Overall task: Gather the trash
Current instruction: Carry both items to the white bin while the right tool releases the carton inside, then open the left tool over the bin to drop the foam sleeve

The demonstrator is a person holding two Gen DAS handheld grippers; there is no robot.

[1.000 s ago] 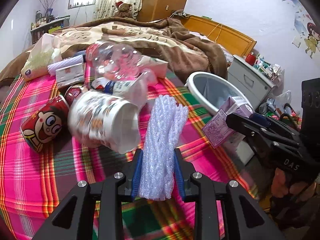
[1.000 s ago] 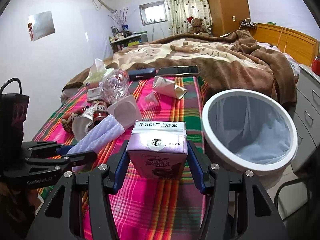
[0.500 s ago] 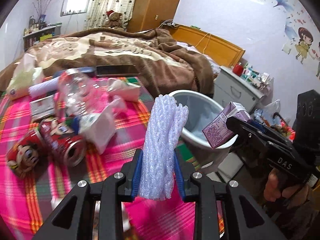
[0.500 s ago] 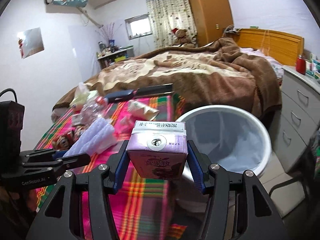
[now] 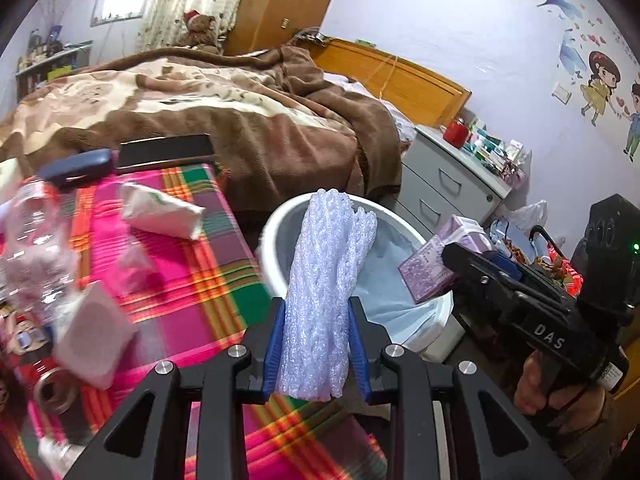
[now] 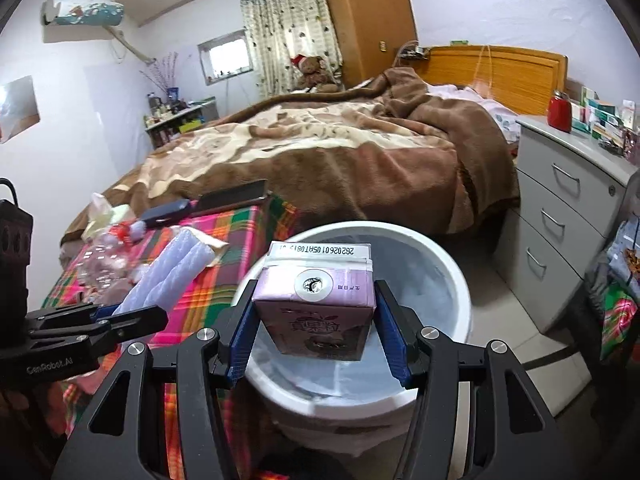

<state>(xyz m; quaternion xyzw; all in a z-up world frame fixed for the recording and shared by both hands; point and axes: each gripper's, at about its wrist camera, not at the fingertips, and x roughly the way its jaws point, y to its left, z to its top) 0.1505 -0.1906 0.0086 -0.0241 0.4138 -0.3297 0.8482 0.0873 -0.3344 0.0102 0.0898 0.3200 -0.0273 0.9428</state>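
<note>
Left wrist view: your left tongs (image 5: 316,354) are clamped on a white foam net sleeve (image 5: 326,292), which stands upright between the blue pads. Its top overlaps the near rim of the white trash bin (image 5: 269,240); the tongs themselves look to sit over the edge of the plaid-covered desk (image 5: 188,280). Carry the sleeve further over the bin's opening before you let go, since foam this light will likely drift. More trash lies on the desk: a clear plastic bottle (image 5: 34,248) and a crumpled white wrapper (image 5: 160,212).

Right wrist view: your right tongs (image 6: 316,320) grip a purple drink carton (image 6: 316,304) by its sides, top facing the camera, directly above the lined bin (image 6: 460,288). You appear well placed; part the fingers here and the carton should drop inside.
</note>
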